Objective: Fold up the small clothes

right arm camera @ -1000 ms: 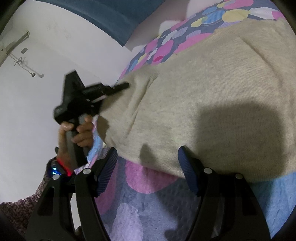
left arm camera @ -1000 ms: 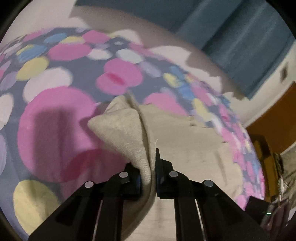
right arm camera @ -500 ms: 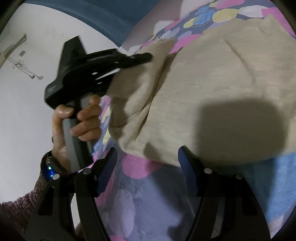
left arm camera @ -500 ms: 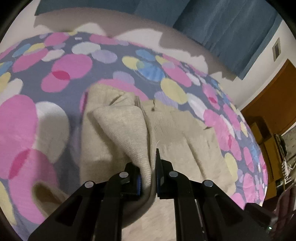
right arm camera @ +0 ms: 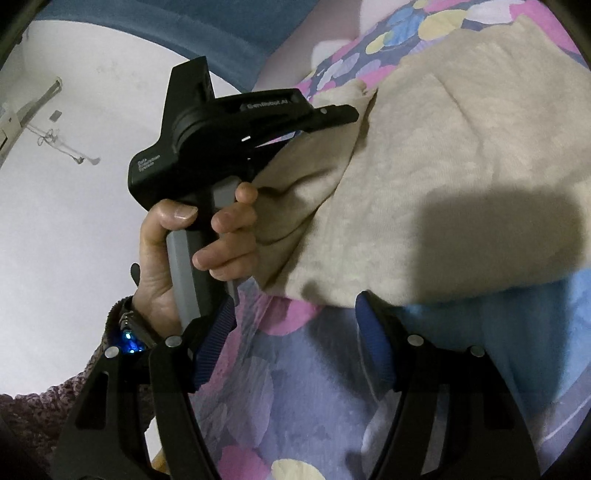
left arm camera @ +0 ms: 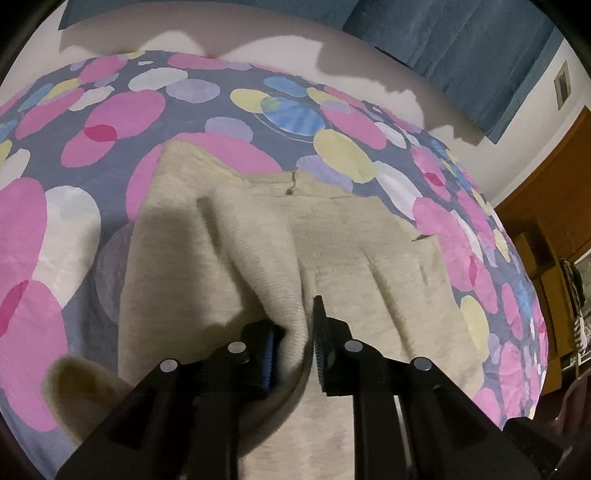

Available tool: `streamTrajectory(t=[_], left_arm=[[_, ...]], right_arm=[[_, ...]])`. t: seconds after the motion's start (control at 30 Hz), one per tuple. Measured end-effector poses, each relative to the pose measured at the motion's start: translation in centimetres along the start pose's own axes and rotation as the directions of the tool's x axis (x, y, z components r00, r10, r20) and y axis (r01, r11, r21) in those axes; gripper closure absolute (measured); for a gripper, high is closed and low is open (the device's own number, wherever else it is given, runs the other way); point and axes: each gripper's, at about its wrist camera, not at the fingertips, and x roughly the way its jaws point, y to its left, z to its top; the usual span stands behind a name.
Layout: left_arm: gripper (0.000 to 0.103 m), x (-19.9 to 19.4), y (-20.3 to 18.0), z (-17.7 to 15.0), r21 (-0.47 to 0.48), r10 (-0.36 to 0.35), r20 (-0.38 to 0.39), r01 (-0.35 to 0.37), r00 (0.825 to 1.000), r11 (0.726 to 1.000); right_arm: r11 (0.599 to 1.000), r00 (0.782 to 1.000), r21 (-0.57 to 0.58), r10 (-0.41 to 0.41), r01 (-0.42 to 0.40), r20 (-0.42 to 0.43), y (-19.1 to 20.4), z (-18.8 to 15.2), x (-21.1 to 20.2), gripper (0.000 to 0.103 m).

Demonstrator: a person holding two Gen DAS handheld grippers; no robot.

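Observation:
A beige knit garment lies on the spotted bedspread. My left gripper is shut on a bunched fold of it, lifted over the garment's left part. In the right wrist view the same garment fills the upper right, and the left gripper shows with the person's hand on its handle, cloth hanging from it. My right gripper is open and empty, just short of the garment's near edge.
Blue curtains and a pale wall lie beyond the bed. A brown wooden door and shelves stand at the right. A white wall is at the left of the right wrist view.
My left gripper has carried the held fold up and across over the garment. More of the garment now lies spread beneath it. My right gripper has stayed open at the near edge.

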Motion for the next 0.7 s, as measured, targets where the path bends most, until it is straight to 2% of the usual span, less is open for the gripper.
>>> streamTrajectory(t=[0.2,0.3,0.53,0.7], left_arm=[[0.074,-0.5,-1.4,0.0,0.002,-0.018,-0.004,0.018,1.0,1.0],[0.071,-1.0,-2.2,-0.1,-0.003,-0.057,-0.014,0.057,0.998,0.998],[0.071,-3.3,-4.2,-0.2,0.023,-0.104,0.003,0.104,0.995,0.994],[0.07,-6.4,-4.0,-0.4,0.026,-0.114,0.05,0.113,0.992,0.993]], right_arm=[[1.0,1.0,0.019,0.018,-0.018,0.006,-0.5,-0.7,-1.2,0.035],[1.0,1.0,0.011,0.011,-0.011,0.003,-0.3,-0.5,-1.1,0.035],[1.0,1.0,0.017,0.016,-0.016,0.006,-0.3,-0.2,-1.0,0.035],[1.0,1.0,0.023,0.019,-0.019,0.007,-0.7,-0.2,-1.1,0.035]])
